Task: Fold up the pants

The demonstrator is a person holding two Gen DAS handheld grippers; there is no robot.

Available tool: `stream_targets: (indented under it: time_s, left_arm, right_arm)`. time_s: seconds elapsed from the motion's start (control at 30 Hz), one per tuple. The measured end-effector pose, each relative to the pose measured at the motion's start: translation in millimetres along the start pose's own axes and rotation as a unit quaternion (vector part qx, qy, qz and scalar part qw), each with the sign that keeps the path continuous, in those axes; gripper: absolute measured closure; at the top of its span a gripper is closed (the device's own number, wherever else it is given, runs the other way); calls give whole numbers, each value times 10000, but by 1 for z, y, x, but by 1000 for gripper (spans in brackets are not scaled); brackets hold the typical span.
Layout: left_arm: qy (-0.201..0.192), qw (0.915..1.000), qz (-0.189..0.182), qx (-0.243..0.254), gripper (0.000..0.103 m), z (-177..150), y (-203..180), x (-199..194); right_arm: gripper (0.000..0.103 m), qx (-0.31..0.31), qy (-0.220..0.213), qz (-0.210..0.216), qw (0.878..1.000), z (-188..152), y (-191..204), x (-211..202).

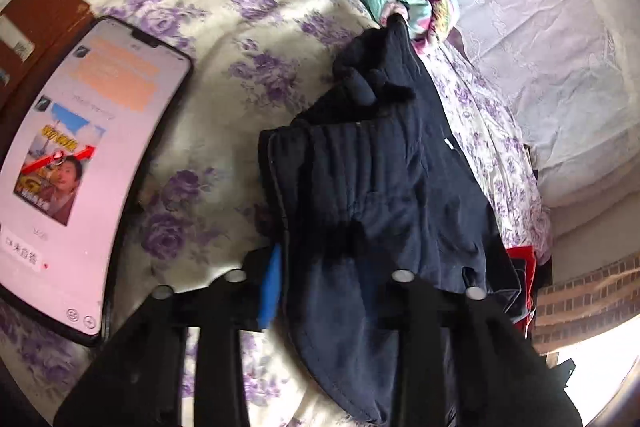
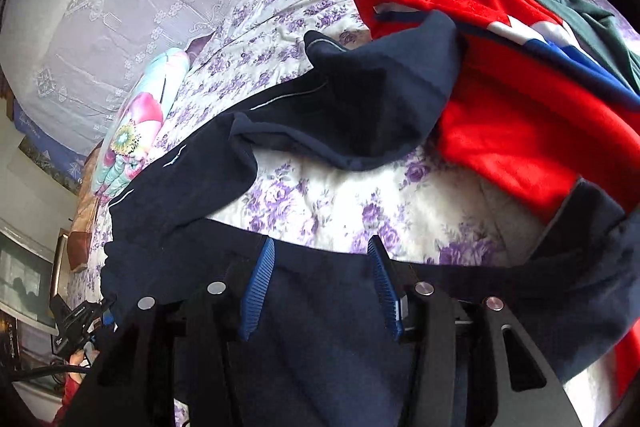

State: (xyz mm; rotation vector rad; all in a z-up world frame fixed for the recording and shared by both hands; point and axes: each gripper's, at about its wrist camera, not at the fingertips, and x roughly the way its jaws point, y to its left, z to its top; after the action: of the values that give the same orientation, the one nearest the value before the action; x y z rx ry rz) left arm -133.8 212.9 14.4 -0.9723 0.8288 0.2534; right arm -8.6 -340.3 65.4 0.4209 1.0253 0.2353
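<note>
Between the right gripper (image 2: 320, 283) blue pads lies the navy pants (image 2: 332, 339) waistband (bunched, pads at its sides). Ahead, a flowered bedsheet (image 2: 340, 211); ahead-right, a red garment (image 2: 520, 115).

Ahead of my gripper: bed (image 1: 224, 7) under a cream sheet printed with purple roses. Beyond it, pale lilac lace bedcover (image 2: 120, 7), creased. To the right, low down: brick-patterned wall (image 1: 580, 299), bright daylight beside it. Far left: framed picture (image 2: 24, 283).
</note>
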Motion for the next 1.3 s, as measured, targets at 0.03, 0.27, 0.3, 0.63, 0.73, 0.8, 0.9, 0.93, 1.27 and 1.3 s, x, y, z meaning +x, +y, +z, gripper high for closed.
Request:
stream_targets:
  time_s: [0.03, 0.27, 0.3, 0.63, 0.73, 0.8, 0.9, 0.93, 1.27, 1.3]
  left_arm:
    - [-21, 10000, 40, 10, 84, -1, 1, -3]
    - [-590, 9968, 465, 283, 85, -5, 5, -71]
    - [-637, 9957, 649, 201, 85, -5, 16, -77]
    - [-792, 9888, 1233, 278, 37, -9, 18, -105]
    - [-1273, 9848, 1174, -99, 37, 0, 23, -132]
    - [-1269, 9873, 945, -111, 37, 5, 19, -134]
    - [-814, 9931, 779, 323, 37, 3, -8, -109]
    - [-693, 9939, 751, 423, 36, 0, -16, -100]
    - [145, 9925, 634, 1036, 26, -46, -45, -26]
    - [161, 9903, 722, 1175, 24, -49, -46, -21]
  right_arm:
    - [54, 41, 6, 2, 10000, -2, -1, -1]
    - [54, 20, -17, 10, 10000, -11, -2, -10]
    - [54, -5, -2, 9, 10000, -14, -3, -12]
    - [54, 229, -113, -607, 9978, -49, -47, -69]
    - [54, 417, -56, -747, 9963, -57, -67, -71]
    - [54, 571, 237, -851, 9945, -63, -81, -55]
    - [69, 1164, 208, -781, 9899, -70, -103, -49]
    - [69, 1233, 8, -581, 9907, -70, -101, -61]
    - [52, 747, -727, -1156, 9878, -53, -133, -104]
    - [50, 568, -655, -1159, 9895, -53, -130, -94]
